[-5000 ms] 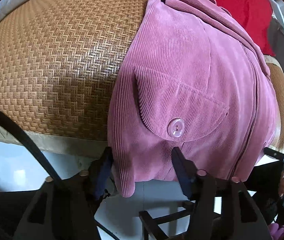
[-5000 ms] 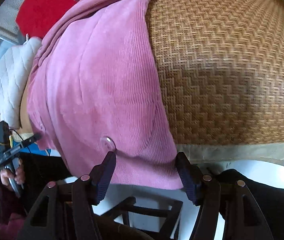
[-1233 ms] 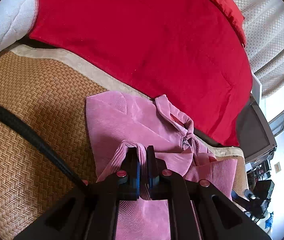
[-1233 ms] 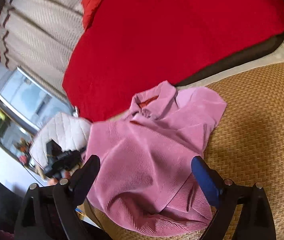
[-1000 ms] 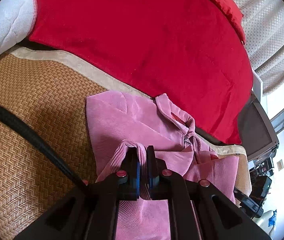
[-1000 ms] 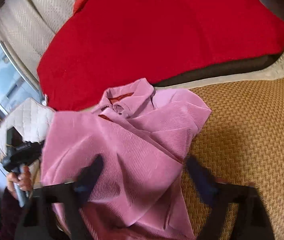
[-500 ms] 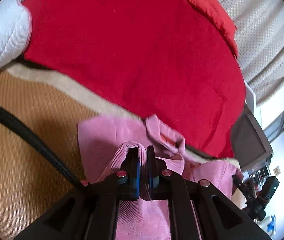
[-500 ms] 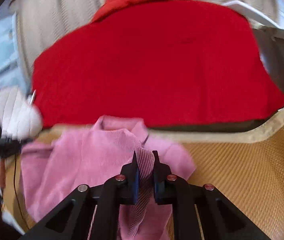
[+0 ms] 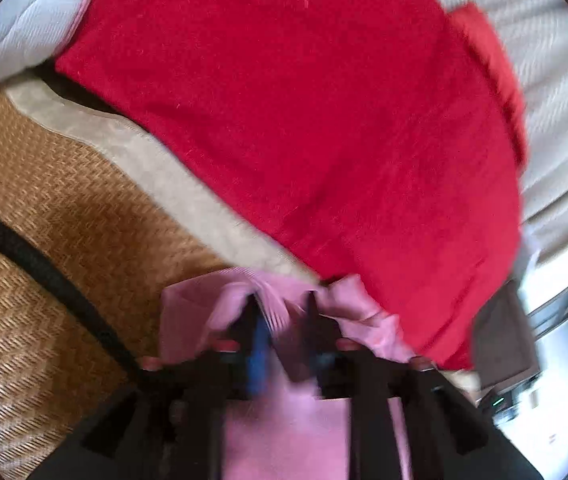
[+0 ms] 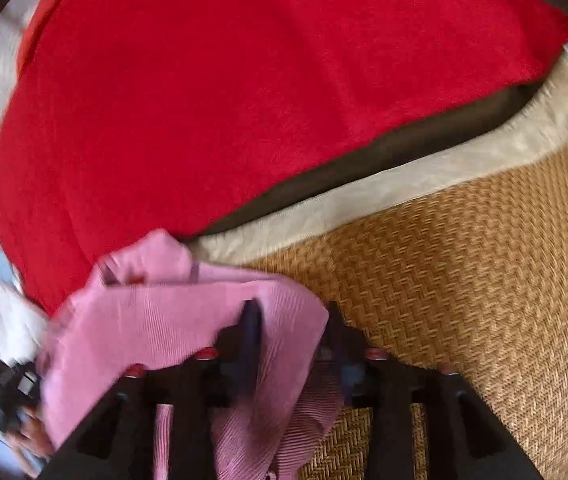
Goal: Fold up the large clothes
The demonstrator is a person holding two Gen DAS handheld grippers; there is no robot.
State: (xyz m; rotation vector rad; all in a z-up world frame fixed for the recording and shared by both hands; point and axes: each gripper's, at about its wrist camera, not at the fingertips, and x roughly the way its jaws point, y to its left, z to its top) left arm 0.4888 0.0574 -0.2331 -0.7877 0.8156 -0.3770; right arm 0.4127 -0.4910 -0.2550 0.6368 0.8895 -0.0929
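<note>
Looking along my left gripper [image 9: 284,320], I see its jaws have just been opening; they stand parted at the bottom centre of the frame, with a ribbed edge of the pink shirt [image 9: 284,432] loose between them, no pad pressing on it. My right gripper [image 10: 289,320] has also just been opening, and its blurred fingers stand apart at the bottom centre with the shirt's folded edge draped between them. The shirt lies bunched low in both views on the woven mat [image 10: 483,280], its collar just beside the red blanket [image 9: 303,100] that fills the upper frame. A black cable [image 9: 44,272] crosses the mat at lower left.
</note>
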